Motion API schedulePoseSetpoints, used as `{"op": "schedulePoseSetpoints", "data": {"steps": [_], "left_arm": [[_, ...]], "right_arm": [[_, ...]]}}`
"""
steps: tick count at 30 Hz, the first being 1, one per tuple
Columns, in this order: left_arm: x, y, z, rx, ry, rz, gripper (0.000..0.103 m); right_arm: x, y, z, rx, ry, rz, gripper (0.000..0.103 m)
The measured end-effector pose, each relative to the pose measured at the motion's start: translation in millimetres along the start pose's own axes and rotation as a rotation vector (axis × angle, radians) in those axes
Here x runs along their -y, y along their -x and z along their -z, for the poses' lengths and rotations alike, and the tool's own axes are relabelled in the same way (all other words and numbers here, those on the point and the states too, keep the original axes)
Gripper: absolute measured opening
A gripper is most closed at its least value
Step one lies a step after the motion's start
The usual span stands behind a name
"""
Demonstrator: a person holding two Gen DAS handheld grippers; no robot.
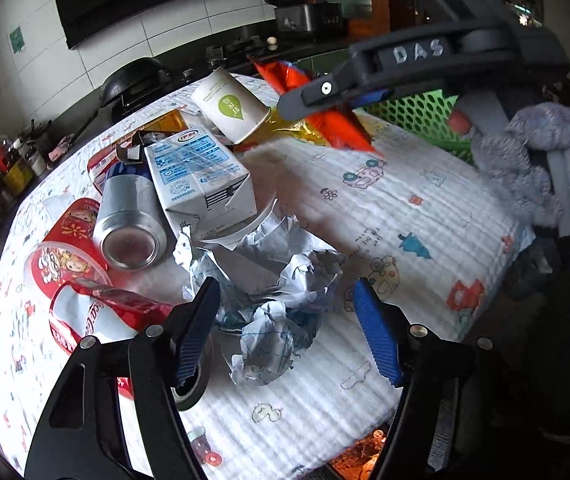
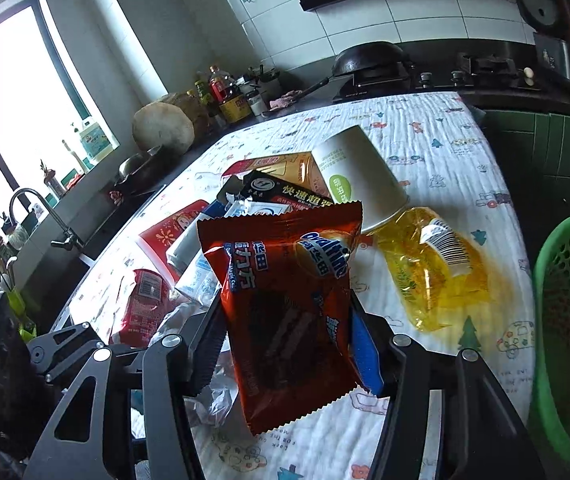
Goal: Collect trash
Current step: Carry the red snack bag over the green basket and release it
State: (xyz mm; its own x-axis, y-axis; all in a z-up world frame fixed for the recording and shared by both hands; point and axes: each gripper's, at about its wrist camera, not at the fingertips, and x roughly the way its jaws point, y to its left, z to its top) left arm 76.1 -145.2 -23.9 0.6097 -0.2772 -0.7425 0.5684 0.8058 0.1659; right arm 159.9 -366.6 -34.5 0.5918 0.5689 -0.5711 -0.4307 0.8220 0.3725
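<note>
Kitchen setting: a table covered by a printed white cloth [image 2: 437,136] stands before a tiled wall and a dark counter bearing a wok [image 2: 369,60]. Trash lies heaped on the cloth: a milk carton [image 1: 201,172], a silver can [image 1: 131,220] on its side, a tipped paper cup [image 1: 231,106], a red cola can [image 1: 101,312] and crumpled paper [image 1: 269,300]. A yellow plastic bag [image 2: 433,268] lies just beside the cup. A green perforated basket [image 2: 569,332] sits at the table's right edge. The right gripper [image 2: 285,344] pinches an orange Ovaltine wrapper [image 2: 285,292], its pads pressed against both sides and the wrapper lifted clear of the cloth. The left gripper [image 1: 285,332] is spread, its jaws straddling the crumpled paper without pressing on it. A fuzzy grey sleeve [image 1: 533,160] shows behind the right gripper.
</note>
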Motion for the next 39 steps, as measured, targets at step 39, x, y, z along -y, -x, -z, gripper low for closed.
{"op": "schedulePoseSetpoints", "data": {"steps": [39], "left_arm": [[72,-68,-226,0.118,-0.068,0.398,0.028]], "right_arm": [[168,128,75,0.175,-0.292,0.626,0.088]]}}
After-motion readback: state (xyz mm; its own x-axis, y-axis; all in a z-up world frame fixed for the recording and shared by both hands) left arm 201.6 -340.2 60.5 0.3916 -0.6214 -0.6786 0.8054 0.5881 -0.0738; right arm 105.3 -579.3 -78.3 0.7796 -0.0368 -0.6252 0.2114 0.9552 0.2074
